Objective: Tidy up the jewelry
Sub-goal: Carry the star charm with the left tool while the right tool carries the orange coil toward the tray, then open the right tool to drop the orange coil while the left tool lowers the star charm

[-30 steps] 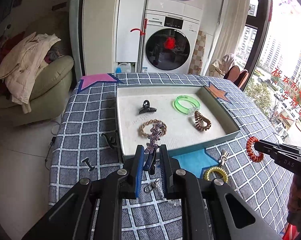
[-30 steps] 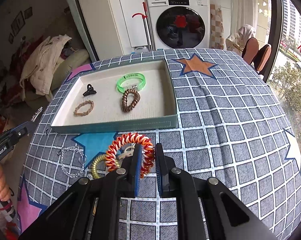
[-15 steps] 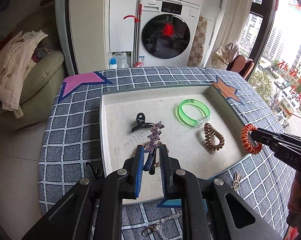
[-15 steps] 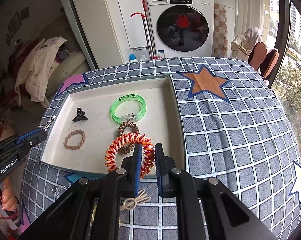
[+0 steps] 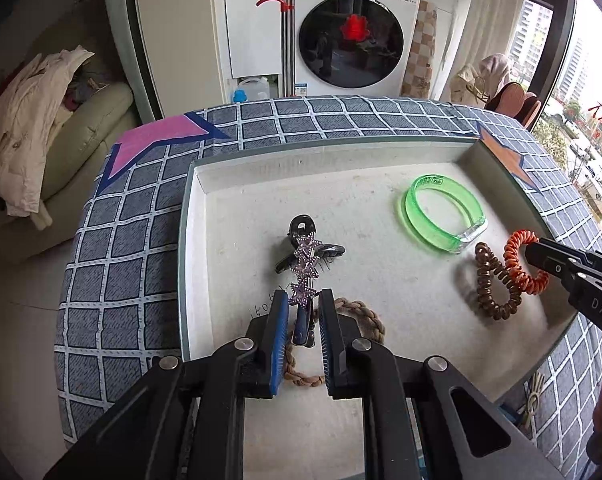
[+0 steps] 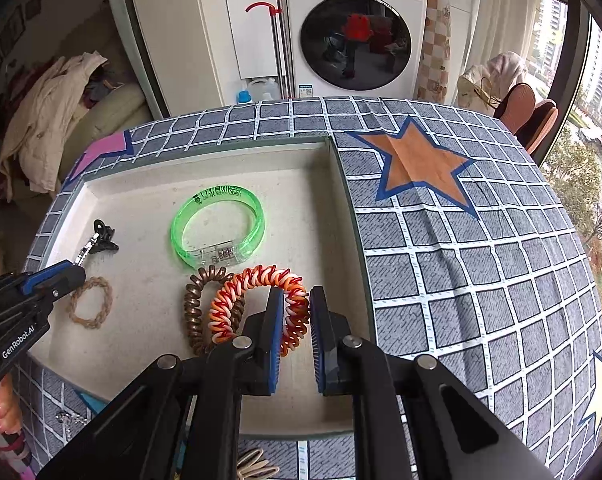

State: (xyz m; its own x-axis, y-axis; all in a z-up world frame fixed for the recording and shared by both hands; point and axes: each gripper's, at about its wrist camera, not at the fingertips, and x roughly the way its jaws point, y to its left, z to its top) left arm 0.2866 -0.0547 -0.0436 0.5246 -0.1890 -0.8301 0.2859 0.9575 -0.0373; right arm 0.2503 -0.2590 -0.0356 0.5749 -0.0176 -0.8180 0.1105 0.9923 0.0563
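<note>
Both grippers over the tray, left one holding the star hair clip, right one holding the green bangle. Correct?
Not quite. The right gripper holds the orange-and-white coil hair tie; the green bangle lies in the tray, as the right wrist view shows. The rest stands.

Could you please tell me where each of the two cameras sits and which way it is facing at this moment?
Left wrist: rides the left gripper, looking down along its blue-padded fingers at the shallow white tray; it holds a purple star-studded hair clip; the right gripper enters from the right.
Right wrist: rides the right gripper, aimed at the tray's right half; it holds an orange-and-white spiral hair tie; the left gripper and fingers show at the left.
Shared: tray, clear green plastic bangle, white front-loading washing machine.
</note>
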